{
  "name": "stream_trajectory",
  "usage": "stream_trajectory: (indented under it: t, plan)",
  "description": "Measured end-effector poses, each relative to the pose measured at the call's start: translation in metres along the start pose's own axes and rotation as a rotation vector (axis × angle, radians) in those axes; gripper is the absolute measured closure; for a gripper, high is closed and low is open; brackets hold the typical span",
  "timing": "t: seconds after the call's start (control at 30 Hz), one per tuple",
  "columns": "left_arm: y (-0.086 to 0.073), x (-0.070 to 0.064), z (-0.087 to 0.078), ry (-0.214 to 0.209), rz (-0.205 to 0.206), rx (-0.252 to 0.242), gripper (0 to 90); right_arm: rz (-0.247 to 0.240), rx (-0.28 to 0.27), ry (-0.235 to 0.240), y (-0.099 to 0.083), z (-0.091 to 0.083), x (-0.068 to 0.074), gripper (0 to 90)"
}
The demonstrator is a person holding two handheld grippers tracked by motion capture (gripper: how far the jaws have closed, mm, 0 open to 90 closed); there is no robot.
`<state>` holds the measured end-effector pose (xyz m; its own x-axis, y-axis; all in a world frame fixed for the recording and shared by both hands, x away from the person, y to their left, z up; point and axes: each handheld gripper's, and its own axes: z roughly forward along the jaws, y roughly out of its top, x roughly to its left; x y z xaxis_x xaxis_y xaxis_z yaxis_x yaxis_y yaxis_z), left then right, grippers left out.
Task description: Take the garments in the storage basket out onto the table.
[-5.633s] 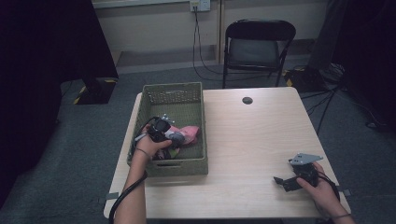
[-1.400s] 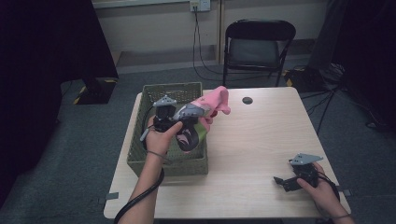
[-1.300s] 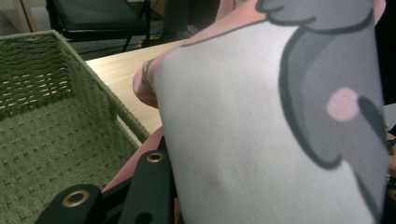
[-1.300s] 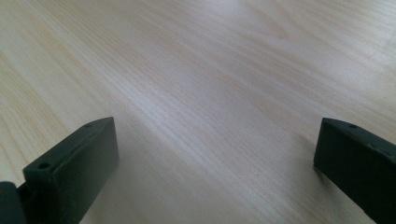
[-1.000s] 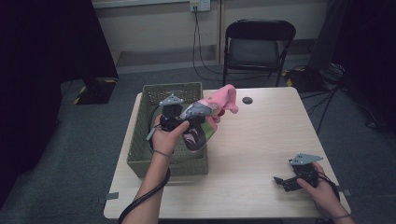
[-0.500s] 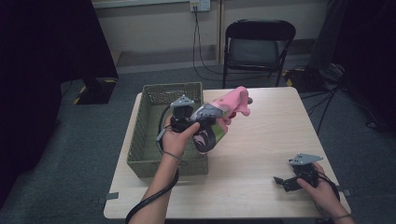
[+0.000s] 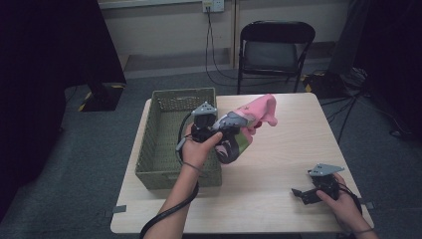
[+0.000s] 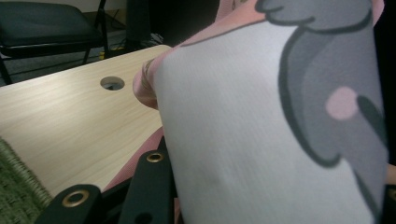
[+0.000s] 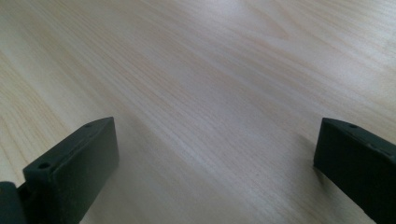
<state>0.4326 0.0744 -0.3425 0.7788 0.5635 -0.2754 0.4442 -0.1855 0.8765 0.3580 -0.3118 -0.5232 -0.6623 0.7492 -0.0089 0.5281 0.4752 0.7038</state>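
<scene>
Wood table (image 7: 278,164), basket (image 7: 164,144) at 9 o'clock. Left gripper (image 7: 234,124) clamps pink cloth (image 7: 256,112) aloft just right of basket. Right gripper (image 7: 301,193) idle at 5 o'clock, jaws wide. Best: clear rim, lower cloth flat mid-table before releasing.

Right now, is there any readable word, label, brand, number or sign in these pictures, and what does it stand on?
None is readable.
The pink garment in the left gripper bears a grey and white cartoon print and a small dark mark, no letters.
Basket, table, right gripper: no text.
</scene>
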Motion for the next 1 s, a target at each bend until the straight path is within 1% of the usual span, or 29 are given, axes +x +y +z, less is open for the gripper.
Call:
stream_trajectory:
  t: [0.3, 0.4, 0.5, 0.7, 0.97, 1.0]
  plan:
    - [-0.002, -0.006, 0.013, -0.019, 0.003, 0.012, 67.0, -0.001, 0.0, 0.0, 0.0, 0.0, 0.0, 0.0]
    - [-0.003, -0.008, 0.018, -0.02, 0.013, 0.029, 66.9, -0.001, 0.0, 0.0, 0.0, 0.0, 0.0, 0.0]
    - [-0.004, -0.013, 0.024, -0.025, 0.019, 0.034, 66.9, -0.002, -0.001, 0.0, 0.0, 0.0, 0.0, 0.0]
    - [-0.007, -0.015, 0.03, -0.024, 0.02, 0.051, 66.9, -0.002, -0.001, -0.001, 0.0, 0.0, 0.0, 0.0]
    - [-0.017, -0.018, 0.044, -0.007, 0.033, 0.099, 66.9, -0.002, -0.001, -0.001, 0.0, 0.0, 0.0, 0.0]
    - [-0.017, -0.018, 0.044, -0.007, 0.033, 0.099, 66.9, -0.002, -0.001, -0.001, 0.0, 0.0, 0.0, 0.0]
